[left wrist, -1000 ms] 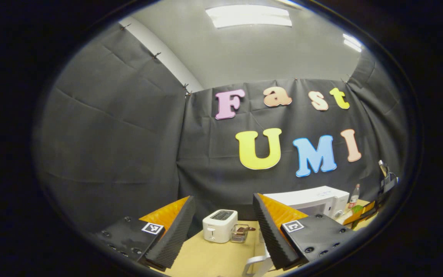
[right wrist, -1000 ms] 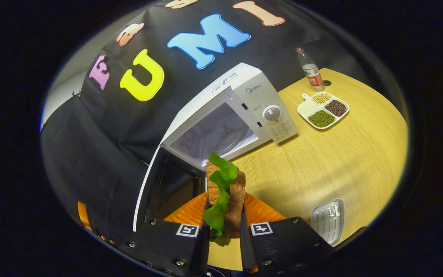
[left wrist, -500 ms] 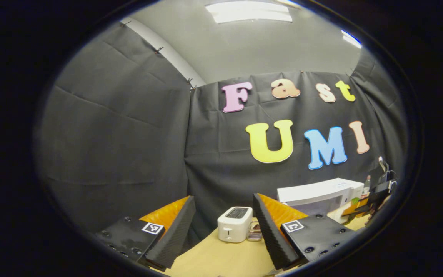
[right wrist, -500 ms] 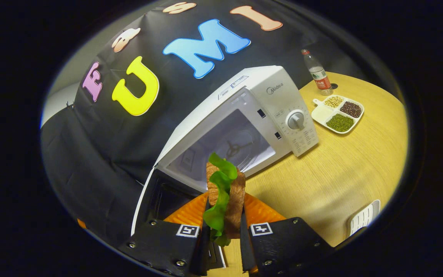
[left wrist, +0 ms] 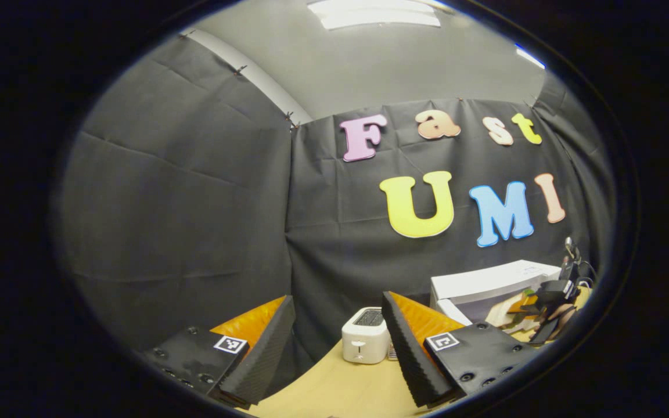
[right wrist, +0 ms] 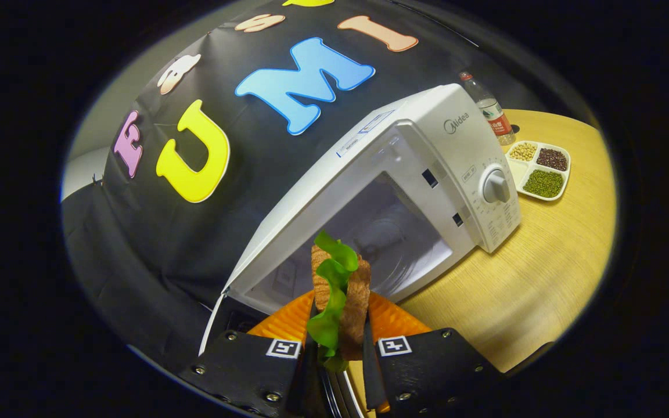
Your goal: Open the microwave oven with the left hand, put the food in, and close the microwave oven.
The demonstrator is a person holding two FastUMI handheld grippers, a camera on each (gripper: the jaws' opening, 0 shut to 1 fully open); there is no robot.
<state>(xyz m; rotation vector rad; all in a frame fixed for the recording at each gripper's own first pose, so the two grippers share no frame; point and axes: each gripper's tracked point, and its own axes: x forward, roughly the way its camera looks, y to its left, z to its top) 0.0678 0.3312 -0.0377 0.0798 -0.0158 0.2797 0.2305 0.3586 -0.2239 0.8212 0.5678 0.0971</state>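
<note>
Right gripper view is dominated by the white microwave oven (right wrist: 427, 174), which stands on the wooden table (right wrist: 543, 278) with its door (right wrist: 218, 325) swung open to the left and its pale cavity exposed; just in front of that opening a sandwich (right wrist: 340, 296) of brown bread and green lettuce is held upright, clamped between the two fingers of the right gripper (right wrist: 337, 348), both pads being pressed against it; to the right of the oven a divided dish of beans (right wrist: 540, 171) is seen on the table, and behind it a plastic bottle (right wrist: 488, 110) is stood upright near the black cloth wall. Left gripper view shows the left gripper (left wrist: 334, 348) raised above the table with its jaws spread wide and nothing held between them; a white toaster (left wrist: 364, 335) is seen between its fingers, farther off; the microwave oven (left wrist: 485, 287) is seen at the right, with the other gripper at its opening.
</note>
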